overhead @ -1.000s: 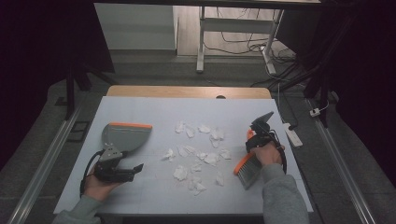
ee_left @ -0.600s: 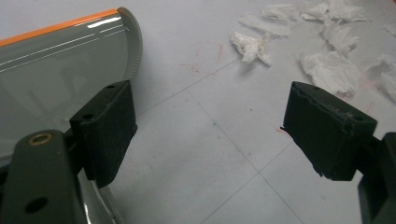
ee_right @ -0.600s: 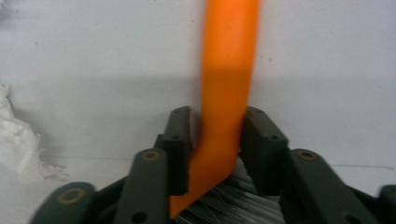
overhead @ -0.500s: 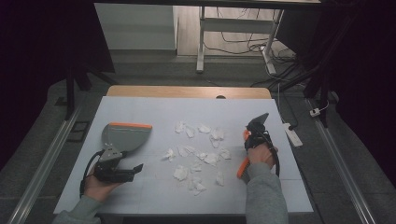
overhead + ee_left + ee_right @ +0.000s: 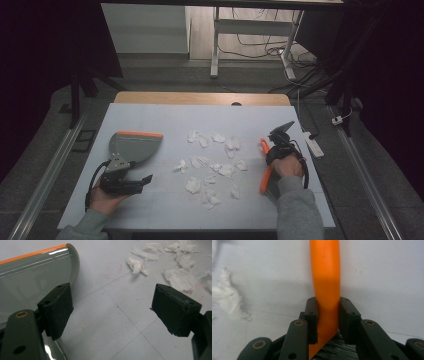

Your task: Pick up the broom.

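With the right gripper (image 5: 328, 320) clamped on the orange brush (image 5: 325, 277), the left gripper (image 5: 110, 312) sits with jaws wide apart.
Brush lies at the table's (image 5: 165, 112) right side, bristles toward the person. Grey dustpan (image 5: 134, 146) is just beside the left gripper; paper scraps (image 5: 212, 162) lie scattered between the 2 grippers.

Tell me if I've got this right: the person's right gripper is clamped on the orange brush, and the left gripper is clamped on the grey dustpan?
Not quite. The right gripper is clamped on the orange brush, but the left gripper is open. The left gripper view shows its fingers spread wide, the grey dustpan lying beside them, ungripped.
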Motion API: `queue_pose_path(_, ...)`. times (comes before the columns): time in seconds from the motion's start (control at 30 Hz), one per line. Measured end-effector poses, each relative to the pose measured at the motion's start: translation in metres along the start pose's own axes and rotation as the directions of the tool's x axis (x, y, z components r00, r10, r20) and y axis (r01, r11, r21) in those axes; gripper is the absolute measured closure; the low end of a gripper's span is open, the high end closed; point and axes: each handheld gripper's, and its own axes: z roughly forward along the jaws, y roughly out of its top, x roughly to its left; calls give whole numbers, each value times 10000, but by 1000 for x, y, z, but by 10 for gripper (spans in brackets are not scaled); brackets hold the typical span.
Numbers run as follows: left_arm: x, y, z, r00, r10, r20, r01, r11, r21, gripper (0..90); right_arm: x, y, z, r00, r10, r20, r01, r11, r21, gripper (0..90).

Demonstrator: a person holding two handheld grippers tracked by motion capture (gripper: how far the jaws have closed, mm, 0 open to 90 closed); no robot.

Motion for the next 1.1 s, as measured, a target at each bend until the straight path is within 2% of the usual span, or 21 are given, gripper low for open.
queue_pose_path(0.03,0,0,0,10000,-12,-3,12,10000,22,180,0,0,0,10000,0,0,0,10000,0,711)
queue_pose_path(0.07,0,0,1,10000,-21,-13,21,10000,26,180,-4,-2,-2,9995,8,-317,-11,10000,-90,712)
queue_pose_path(0.1,0,0,1,10000,-22,-33,22,10000,27,180,-12,-6,-8,9980,-81,-625,55,9991,-417,711)
queue_pose_path(0.23,0,0,1,10000,2,-82,-2,10000,26,181,-22,-16,-18,9902,-240,-1379,102,9950,-995,712)
queue_pose_path(0.3,0,1,1,9999,11,-109,-11,10000,41,181,-28,-21,-22,9827,-349,-1819,125,9923,-1230,712)
queue_pose_path(0.33,0,1,1,9999,8,-119,-8,10000,35,181,-30,-23,-25,9814,-321,-1891,54,9901,-1399,712)
queue_pose_path(0.4,0,1,1,9999,3,-147,-2,10000,23,181,-35,-28,-28,9726,-346,-2300,-53,9853,-1706,712)
queue_pose_path(0.5,0,1,2,9999,-2,-158,2,10000,26,182,-39,-33,-36,9634,-346,-2660,-250,9758,-2174,711)
queue_pose_path(0.53,0,2,3,9999,9,-162,-8,10000,45,182,-39,-33,-36,9634,-346,-2660,-250,9758,-2174,711)
queue_pose_path(0.57,0,2,3,9998,-2,-175,3,10000,52,182,-40,-34,-39,9598,-350,-2787,-328,9714,-2351,712)
queue_pose_path(0.6,0,2,3,9998,-4,-186,5,10000,57,182,-42,-37,-45,9499,-505,-3083,-370,9617,-2715,711)
queue_pose_path(0.7,-1,3,4,9997,2,-233,-1,10000,49,182,-43,-39,-52,9355,-745,-3454,-458,9437,-3277,711)
queue_pose_path(0.73,-1,3,4,9997,2,-233,-1,10000,49,182,-43,-40,-54,9342,-778,-3482,-528,9350,-3507,711)
queue_pose_path(0.77,-1,4,4,9997,11,-237,-10,10000,37,182,-43,-40,-54,9342,-778,-3482,-528,9350,-3507,711)
queue_pose_path(0.8,-2,4,4,9997,35,-245,-36,10000,-12,187,-41,-42,-57,9274,-941,-3622,-576,9205,-3865,711)
queue_pose_path(0.83,-2,4,4,9997,64,-254,-65,10000,-73,189,-41,-42,-58,9185,-1042,-3814,-608,9159,-3967,711)
queue_pose_path(0.87,-2,5,4,9997,68,-249,-70,9999,-78,189,-39,-42,-58,9146,-1114,-3886,-643,9090,-4117,711)
queue_pose_path(0.9,-3,6,5,9997,59,-253,-61,9999,-90,189,-39,-42,-58,9146,-1114,-3886,-643,9090,-4117,711)
queue_pose_path(0.93,-3,6,5,9997,55,-253,-57,9999,-94,189,-36,-41,-58,9023,-1281,-4116,-651,9034,-4238,711)
queue_pose_path(1.03,-5,8,6,9996,77,-271,-79,9999,-67,188,-30,-39,-57,8837,-1491,-4437,-736,8919,-4462,711)
queue_pose_path(1.1,-6,9,6,9995,83,-292,-84,9999,-59,188,-28,-38,-57,8815,-1545,-4462,-737,8884,-4532,711)
